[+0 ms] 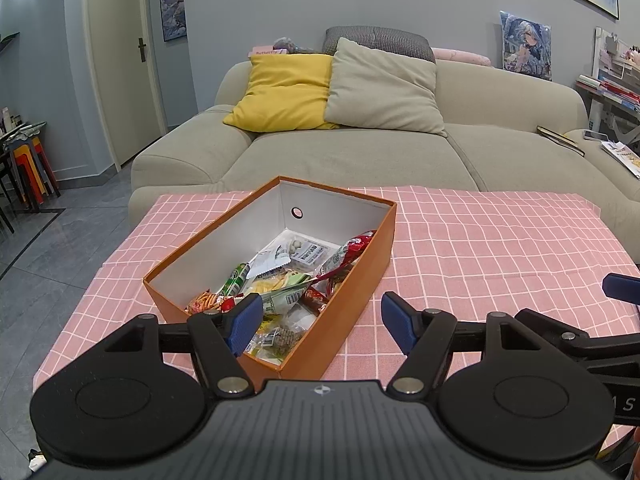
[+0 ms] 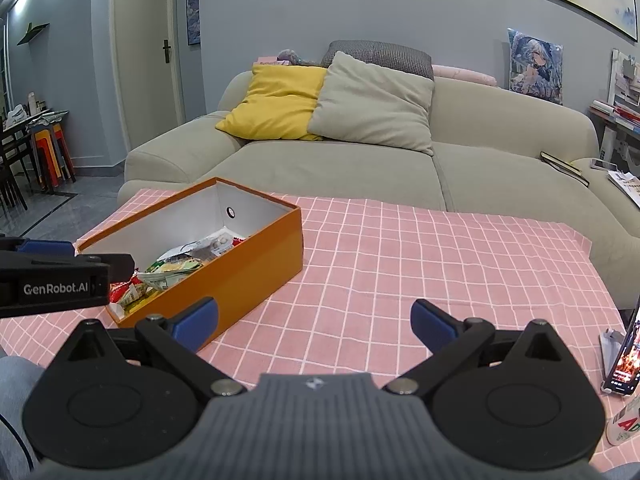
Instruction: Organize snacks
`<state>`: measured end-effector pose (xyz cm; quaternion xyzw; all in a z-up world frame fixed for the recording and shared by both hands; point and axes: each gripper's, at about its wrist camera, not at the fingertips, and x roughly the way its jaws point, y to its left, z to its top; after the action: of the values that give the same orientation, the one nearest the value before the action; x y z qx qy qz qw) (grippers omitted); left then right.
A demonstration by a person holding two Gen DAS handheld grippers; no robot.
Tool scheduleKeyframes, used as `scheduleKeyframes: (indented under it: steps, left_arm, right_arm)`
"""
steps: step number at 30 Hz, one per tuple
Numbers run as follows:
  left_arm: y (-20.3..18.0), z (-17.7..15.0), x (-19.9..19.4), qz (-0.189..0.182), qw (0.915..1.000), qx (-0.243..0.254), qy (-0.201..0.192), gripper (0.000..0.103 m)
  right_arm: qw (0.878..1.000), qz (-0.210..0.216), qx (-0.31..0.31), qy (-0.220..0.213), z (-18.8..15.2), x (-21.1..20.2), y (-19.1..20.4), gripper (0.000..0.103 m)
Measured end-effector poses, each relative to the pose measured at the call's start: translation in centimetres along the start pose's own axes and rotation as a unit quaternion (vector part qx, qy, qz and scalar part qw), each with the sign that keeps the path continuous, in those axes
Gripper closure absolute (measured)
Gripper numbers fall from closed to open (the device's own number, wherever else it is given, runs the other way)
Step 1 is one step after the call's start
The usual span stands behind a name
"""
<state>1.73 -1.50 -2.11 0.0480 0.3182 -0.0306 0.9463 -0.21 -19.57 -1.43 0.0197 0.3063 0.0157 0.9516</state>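
Nearest the lens in the left wrist view, the left gripper [image 1: 322, 322] has its blue-padded fingers spread wide with nothing between them. It hangs over the near end of an orange cardboard box [image 1: 352, 292]: the left fingertip [image 1: 244, 322] sits above the box's open near corner, and the right fingertip lies outside its right wall, over the pink checked tablecloth [image 1: 480, 248].

The box stands on the left half of the table, set at an angle so that its far end, with a round hole in the white inner wall, points toward the far edge. The snacks [image 1: 280, 280] are inside it, a loose heap of packets filling the near and middle part: a red wrapper against the right wall, green and white packets in the middle, an orange-patterned one by the near left corner.

In the right wrist view, the right gripper [image 2: 314, 324] is likewise released and empty, low above bare cloth near the table's front edge, just right of the box. A phone [image 2: 624, 356] stands propped at the right edge. Beyond the far edge is a beige sofa [image 1: 360, 152].
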Motion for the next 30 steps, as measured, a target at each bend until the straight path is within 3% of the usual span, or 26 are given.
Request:
scheduleKeyframes:
  steps: [30]
  left_arm:
    - [0.35,0.32,-0.65,0.004,1.0000,0.002,-0.004,0.023]
  right_arm:
    - [1.000,0.002,-0.001,-0.001,0.20,-0.16,0.00,0.004]
